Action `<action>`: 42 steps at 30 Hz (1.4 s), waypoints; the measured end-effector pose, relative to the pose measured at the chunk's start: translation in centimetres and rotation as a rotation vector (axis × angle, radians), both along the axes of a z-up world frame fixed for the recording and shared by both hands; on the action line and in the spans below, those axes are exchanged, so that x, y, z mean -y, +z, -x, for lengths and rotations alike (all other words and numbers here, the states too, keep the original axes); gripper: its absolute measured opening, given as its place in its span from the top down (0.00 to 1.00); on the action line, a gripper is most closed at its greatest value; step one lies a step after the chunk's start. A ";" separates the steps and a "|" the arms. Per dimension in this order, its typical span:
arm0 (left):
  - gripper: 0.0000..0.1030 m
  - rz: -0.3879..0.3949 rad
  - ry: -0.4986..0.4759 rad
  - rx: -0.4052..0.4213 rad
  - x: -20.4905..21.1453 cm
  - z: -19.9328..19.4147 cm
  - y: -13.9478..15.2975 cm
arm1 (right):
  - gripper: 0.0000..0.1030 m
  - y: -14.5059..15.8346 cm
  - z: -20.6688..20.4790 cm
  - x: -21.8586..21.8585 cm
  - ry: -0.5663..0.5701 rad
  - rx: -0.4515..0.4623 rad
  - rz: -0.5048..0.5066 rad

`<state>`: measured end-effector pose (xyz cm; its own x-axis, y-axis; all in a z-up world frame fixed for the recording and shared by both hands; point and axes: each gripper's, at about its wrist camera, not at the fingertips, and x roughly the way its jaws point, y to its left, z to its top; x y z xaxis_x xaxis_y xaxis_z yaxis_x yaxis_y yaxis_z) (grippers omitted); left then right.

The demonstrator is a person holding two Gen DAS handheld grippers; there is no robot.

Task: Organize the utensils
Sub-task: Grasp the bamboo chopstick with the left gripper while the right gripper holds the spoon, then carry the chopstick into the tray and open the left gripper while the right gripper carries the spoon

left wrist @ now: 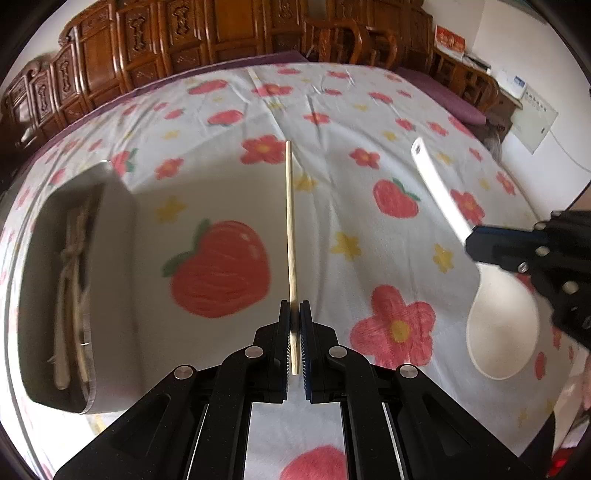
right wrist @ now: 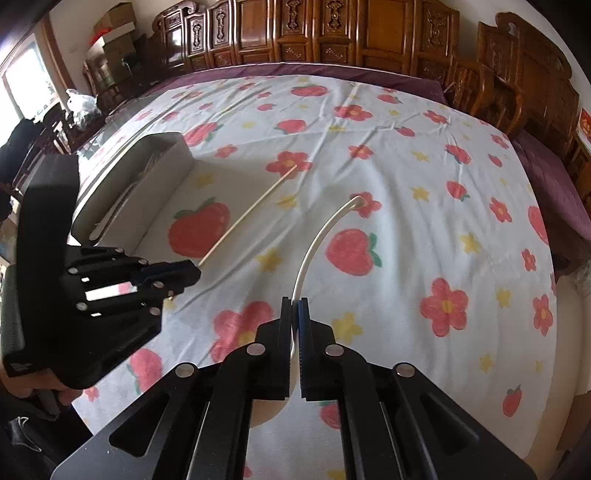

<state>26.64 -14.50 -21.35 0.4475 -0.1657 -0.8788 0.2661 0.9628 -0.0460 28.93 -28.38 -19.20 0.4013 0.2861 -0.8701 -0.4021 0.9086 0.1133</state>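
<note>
My left gripper is shut on the near end of a thin wooden chopstick, which points away over the cloth. Seen in the right wrist view, that gripper holds the chopstick slanting up to the right. My right gripper is shut on a white plastic spoon near where the handle meets the bowl. In the left wrist view the right gripper grips the spoon with the bowl hanging toward me. A grey utensil tray lies at the left with several pale utensils inside.
A white tablecloth printed with red flowers and strawberries covers the table. The tray sits near its left edge. Carved wooden cabinets line the far wall, with wooden chairs at the right. A person's hand holds the left gripper.
</note>
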 end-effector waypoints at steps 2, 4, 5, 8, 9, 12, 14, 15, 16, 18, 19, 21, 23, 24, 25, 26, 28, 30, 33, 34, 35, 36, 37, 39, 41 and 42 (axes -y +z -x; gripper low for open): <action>0.96 0.007 0.006 0.014 -0.8 0.3 0.8 | 0.96 0.4 0.2 -0.8 0.008 0.006 -0.003; 0.96 0.016 0.013 0.025 -1.7 0.6 1.6 | 0.96 0.8 0.3 -1.4 0.014 0.011 -0.006; 0.96 0.019 0.016 0.030 -2.1 0.7 1.9 | 0.96 1.0 0.3 -1.8 0.017 0.015 -0.009; 0.96 0.026 0.022 0.047 -3.5 1.1 2.9 | 0.96 1.7 0.5 -3.0 0.029 0.026 -0.015; 0.96 0.027 0.025 0.053 -4.0 1.2 3.3 | 0.96 1.9 0.5 -3.3 0.032 0.029 -0.017; 0.96 0.032 0.033 0.068 -5.2 1.5 4.2 | 0.96 2.5 0.6 -4.6 0.043 0.040 -0.028; 0.96 0.029 0.040 0.083 -6.2 1.7 4.9 | 0.96 2.9 0.6 -5.6 0.051 0.047 -0.040; 0.96 0.029 0.044 0.089 -6.7 1.9 5.3 | 0.96 3.0 0.6 -6.0 0.054 0.048 -0.044; 0.96 0.031 0.048 0.094 -7.2 1.9 5.6 | 0.96 3.2 0.6 -6.5 0.059 0.050 -0.047; 0.96 0.034 0.057 0.104 -8.2 2.0 6.3 | 0.96 3.5 0.6 -7.5 0.069 0.057 -0.053; 0.96 0.035 0.061 0.109 -8.7 2.1 6.5 | 0.96 3.7 0.6 -8.1 0.074 0.059 -0.058; 0.96 0.033 0.070 0.118 -9.5 2.3 6.9 | 0.96 4.0 0.7 -9.0 0.082 0.065 -0.067; 0.96 0.033 0.077 0.125 -10.3 2.5 7.2 | 0.96 4.3 0.7 -10.0 0.093 0.068 -0.076; 0.96 0.035 0.083 0.126 -10.7 2.5 7.3 | 0.96 4.4 0.7 -10.3 0.097 0.070 -0.078; 0.96 0.037 0.089 0.128 -11.2 2.6 7.4 | 0.96 4.4 0.7 -10.8 0.100 0.071 -0.080; 0.96 0.037 0.093 0.130 -11.6 2.6 7.5 | 0.96 4.5 0.8 -11.2 0.104 0.073 -0.081; 0.96 0.039 0.101 0.132 -12.3 2.7 7.6 | 0.96 4.7 0.8 -11.9 0.113 0.076 -0.083; 0.96 0.040 0.108 0.132 -13.1 2.7 7.7 | 0.96 4.9 0.9 -12.7 0.119 0.079 -0.085; 0.96 0.042 0.118 0.127 -14.5 2.4 7.5 | 0.96 5.0 0.9 -13.7 0.126 0.081 -0.088; 0.96 0.043 0.119 0.123 -15.0 2.4 7.5 | 0.96 5.1 0.9 -14.0 0.128 0.081 -0.089; 0.96 0.043 0.121 0.119 -15.4 2.3 7.3 | 0.96 5.1 0.9 -14.3 0.131 0.081 -0.089; 0.96 0.042 0.123 0.111 -16.0 2.2 7.1 | 0.96 5.1 0.9 -14.6 0.133 0.081 -0.089; 0.96 0.043 0.123 0.103 -16.4 2.1 7.0 | 0.96 5.1 0.9 -14.9 0.136 0.081 -0.090; 0.96 0.045 0.119 0.087 -17.0 1.9 6.6 | 0.96 5.0 0.8 -15.4 0.143 0.079 -0.089; 0.96 0.037 0.117 0.071 -17.7 1.8 6.2 | 0.96 4.9 0.8 -15.9 0.147 0.077 -0.088; 0.96 0.035 0.117 0.065 -18.0 1.7 6.0 | 0.96 4.8 0.8 -16.2 0.150 0.075 -0.089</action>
<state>24.92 3.51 -15.37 0.5216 -0.1388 -0.8418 0.1558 0.9856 -0.0660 28.16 -12.19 -14.43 0.4113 0.4222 -0.8078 -0.5427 0.8255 0.1551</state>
